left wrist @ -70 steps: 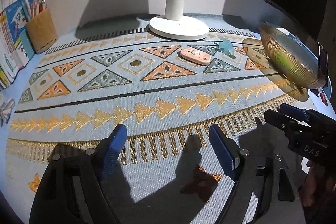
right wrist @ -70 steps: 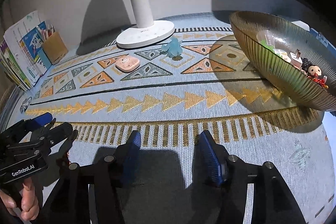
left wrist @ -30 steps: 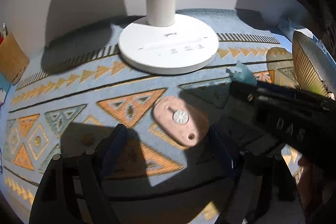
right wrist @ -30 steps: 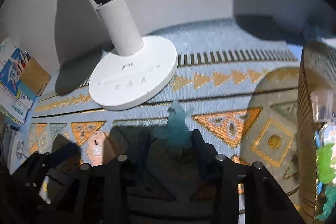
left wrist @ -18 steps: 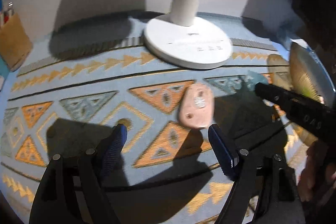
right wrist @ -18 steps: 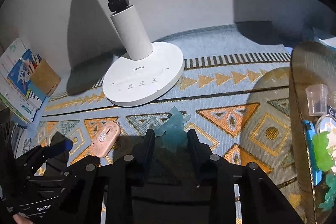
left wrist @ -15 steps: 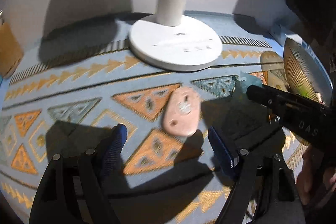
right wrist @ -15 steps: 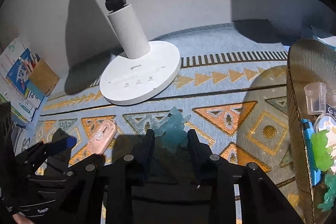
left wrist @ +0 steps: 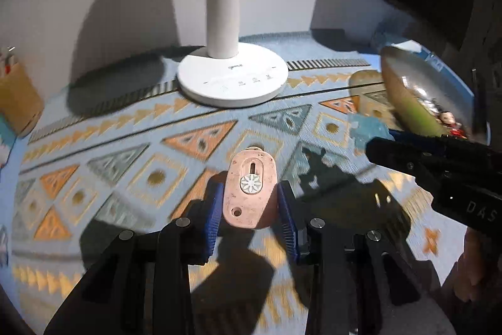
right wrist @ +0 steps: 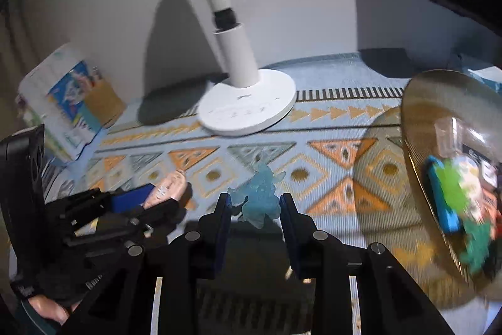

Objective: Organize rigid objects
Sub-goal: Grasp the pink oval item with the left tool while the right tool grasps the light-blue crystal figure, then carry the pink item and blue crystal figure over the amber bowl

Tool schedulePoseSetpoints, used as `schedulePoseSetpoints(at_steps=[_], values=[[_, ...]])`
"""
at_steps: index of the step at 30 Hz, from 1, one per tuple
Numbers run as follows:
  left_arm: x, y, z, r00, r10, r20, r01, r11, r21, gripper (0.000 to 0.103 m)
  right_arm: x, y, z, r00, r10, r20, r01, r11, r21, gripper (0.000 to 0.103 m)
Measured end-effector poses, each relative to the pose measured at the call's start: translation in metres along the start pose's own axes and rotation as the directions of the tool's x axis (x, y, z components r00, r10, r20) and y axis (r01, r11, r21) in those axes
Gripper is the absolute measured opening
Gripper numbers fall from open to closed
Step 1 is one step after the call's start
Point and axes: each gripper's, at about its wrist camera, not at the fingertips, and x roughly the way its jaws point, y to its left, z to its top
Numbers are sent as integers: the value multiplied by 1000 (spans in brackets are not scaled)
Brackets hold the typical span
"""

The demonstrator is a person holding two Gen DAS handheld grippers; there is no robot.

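My left gripper [left wrist: 250,203] is shut on a flat pink tag-shaped piece [left wrist: 249,190] with a white flower button, held above the patterned mat. The piece also shows in the right wrist view [right wrist: 166,187] between the left gripper's fingers [right wrist: 130,197]. My right gripper [right wrist: 254,204] is shut on a translucent blue figurine [right wrist: 260,198], lifted off the mat. The figurine shows in the left wrist view [left wrist: 367,129] at the tip of the right gripper [left wrist: 392,146]. A ribbed amber glass bowl [right wrist: 417,165] at the right holds several small toys.
A white lamp base [left wrist: 232,80] with its post stands at the back middle of the mat [left wrist: 125,159]. A tan pen holder [left wrist: 17,99] and books [right wrist: 62,102] stand at the far left. The bowl also shows in the left wrist view [left wrist: 404,90].
My left gripper has closed on the pink piece and lifted it. My right gripper, holding the blue figurine, has risen and shifted toward the bowl.
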Motion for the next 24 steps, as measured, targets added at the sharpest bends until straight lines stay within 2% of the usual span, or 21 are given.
schedulePoseSetpoints(at_steps=[5, 10, 14, 18, 19, 21, 24], values=[[-35, 12, -35, 1000, 3, 27, -1, 998, -70, 32, -25, 12, -41, 999, 42, -22, -42, 999, -5, 31], [-30, 16, -58, 1000, 22, 13, -20, 995, -101, 32, -20, 20, -74, 996, 57, -68, -58, 998, -9, 31], [-24, 23, -67, 1000, 22, 14, -19, 990, -141, 32, -19, 30, -82, 997, 49, -64, -52, 997, -52, 31], [-27, 23, -70, 999, 33, 36, -27, 990, -141, 32, -15, 37, -88, 996, 27, -87, -34, 996, -83, 32], [-28, 22, -71, 999, 38, 37, -32, 990, -138, 32, -11, 37, -89, 994, 24, -105, -33, 996, -81, 33], [-26, 19, -72, 998, 51, 27, -47, 991, -123, 32, -7, 36, -92, 992, 24, -121, -32, 997, -72, 44], [-28, 15, -73, 997, 59, 41, -54, 994, -99, 32, -8, 38, -96, 994, 45, -98, -51, 997, -59, 53]])
